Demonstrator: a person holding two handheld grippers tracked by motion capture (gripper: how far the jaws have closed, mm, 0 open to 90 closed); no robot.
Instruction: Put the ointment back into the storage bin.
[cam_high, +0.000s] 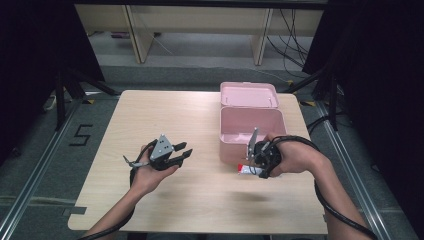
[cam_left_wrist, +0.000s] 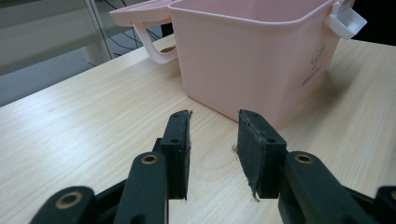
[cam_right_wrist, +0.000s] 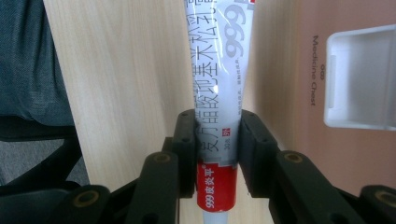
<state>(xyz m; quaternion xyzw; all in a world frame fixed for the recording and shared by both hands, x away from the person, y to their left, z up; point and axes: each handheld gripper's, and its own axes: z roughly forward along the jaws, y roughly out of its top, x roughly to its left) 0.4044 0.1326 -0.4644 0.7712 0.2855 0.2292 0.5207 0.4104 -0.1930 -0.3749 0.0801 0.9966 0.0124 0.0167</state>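
Between the right gripper's (cam_right_wrist: 215, 154) clenched fingers, the ointment tube (cam_right_wrist: 217, 84); left gripper (cam_left_wrist: 213, 154) released.

A: Table (cam_high: 200, 200)?
B: Pale wood grain, matt.
A: Box (cam_left_wrist: 261, 60)?
B: Smooth pink plastic, slight sheen.
A: Tube (cam_right_wrist: 219, 93)?
B: Glossy white and red.
A: Left gripper (cam_left_wrist: 212, 140) pads?
B: Matt black, frayed edges.

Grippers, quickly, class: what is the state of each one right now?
Left gripper: open, jaws apart, nothing between them.
Right gripper: closed on the white and red tube in front of the pink box.
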